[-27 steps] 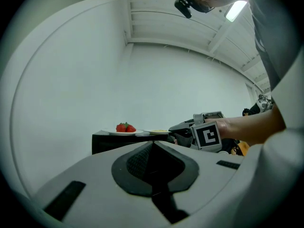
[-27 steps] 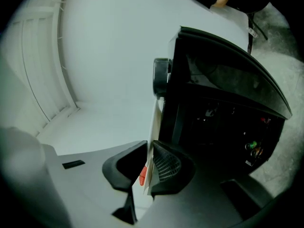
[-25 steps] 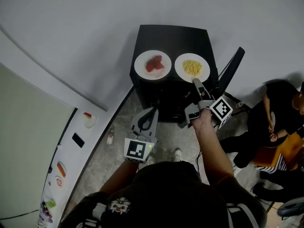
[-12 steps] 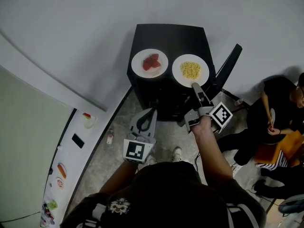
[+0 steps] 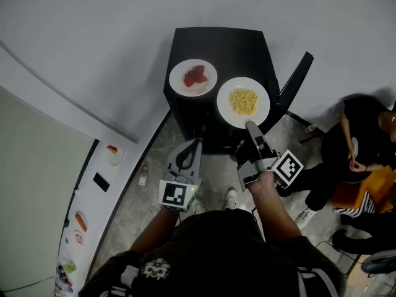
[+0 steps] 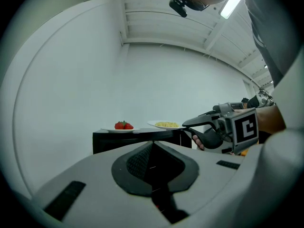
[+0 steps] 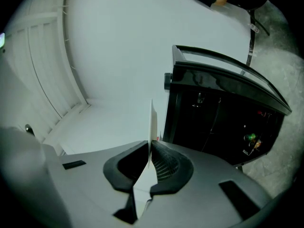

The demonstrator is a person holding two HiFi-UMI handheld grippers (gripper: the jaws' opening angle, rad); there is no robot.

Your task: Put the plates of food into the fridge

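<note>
Plate of yellow food point(image 5: 242, 101) has slid out past the bench point(image 5: 247, 45) edge, rim pinched in my just-tightened right fingers point(image 5: 253, 130); left fingers point(image 5: 195, 150) closed, empty. Carrying can begin.

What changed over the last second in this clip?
The right gripper, its jaws just closing on the rim of the yellow-food plate, has drawn that plate toward the person. It now overhangs the front edge of the table. The strawberry plate stayed put. The left gripper stayed shut and empty.
</note>
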